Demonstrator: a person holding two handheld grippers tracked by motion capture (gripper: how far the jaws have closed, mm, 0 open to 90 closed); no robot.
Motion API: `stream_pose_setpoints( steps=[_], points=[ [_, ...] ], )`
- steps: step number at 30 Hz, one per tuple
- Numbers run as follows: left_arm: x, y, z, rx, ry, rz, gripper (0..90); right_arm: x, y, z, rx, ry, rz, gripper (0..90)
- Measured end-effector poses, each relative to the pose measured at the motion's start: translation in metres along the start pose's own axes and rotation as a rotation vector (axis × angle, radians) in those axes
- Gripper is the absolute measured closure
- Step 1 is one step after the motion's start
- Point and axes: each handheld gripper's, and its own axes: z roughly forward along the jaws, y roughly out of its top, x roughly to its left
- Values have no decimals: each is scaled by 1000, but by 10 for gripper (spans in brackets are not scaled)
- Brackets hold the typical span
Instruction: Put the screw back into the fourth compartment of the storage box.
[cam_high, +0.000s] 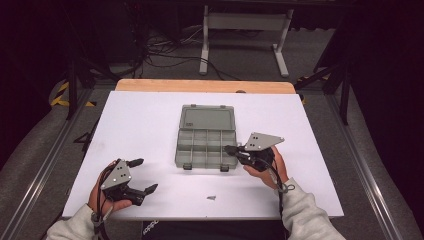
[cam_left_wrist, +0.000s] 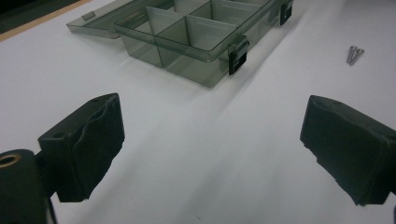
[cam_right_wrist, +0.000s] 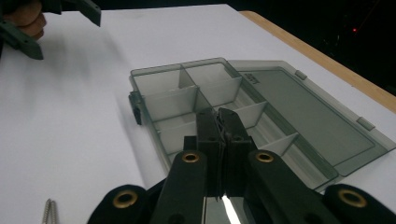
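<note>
The right gripper was seen with jaws pressed together on nothing visible, held at the near right corner of the open organiser box, probably to drop something in. The left gripper was kept spread, well apart. The lid was laid flat away from the person; the box's long axis ran across the table. Two screws were left near the front edge.

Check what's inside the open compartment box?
The compartment box has dividers, and the cells in view look empty. The shut right gripper hangs over some near cells and covers part of them. Two screws lie outside on the table.
</note>
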Motion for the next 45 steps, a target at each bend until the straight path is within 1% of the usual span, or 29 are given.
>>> stream_pose_setpoints(
  steps=[2,3,5,6,11,16,18,20,24,28,36,38,39,45],
  points=[
    [0,0,0,1,0,1,70,-7,0,2,0,-16,9,885],
    [0,0,0,1,0,1,70,-7,0,2,0,-16,9,885],
    [0,0,0,-1,1,2,70,-13,0,7,2,-31,21,885],
    [0,0,0,0,0,1,70,-13,0,7,2,-31,21,885],
    [0,0,0,-1,-2,0,70,-25,-1,16,13,-56,54,885],
    [0,0,0,0,-4,0,70,-35,-4,22,22,-68,82,885],
    [0,0,0,0,-4,0,70,-39,-5,25,33,-80,89,884],
    [0,0,0,-1,-4,0,70,-43,-8,29,46,-85,108,885],
    [0,0,0,-1,-3,2,70,-48,-12,35,78,-107,124,884],
    [0,0,0,-1,-6,2,70,-52,-16,39,88,-109,149,884],
    [-1,0,0,-2,-8,3,70,-52,-21,47,122,-110,168,883],
    [0,0,-1,-3,-9,3,70,-53,-22,47,127,-112,169,884],
    [0,0,-1,-2,-11,8,70,-54,-23,47,126,-110,182,883],
    [0,0,-1,1,-14,10,70,-55,-26,48,142,-114,197,882]
  ],
)
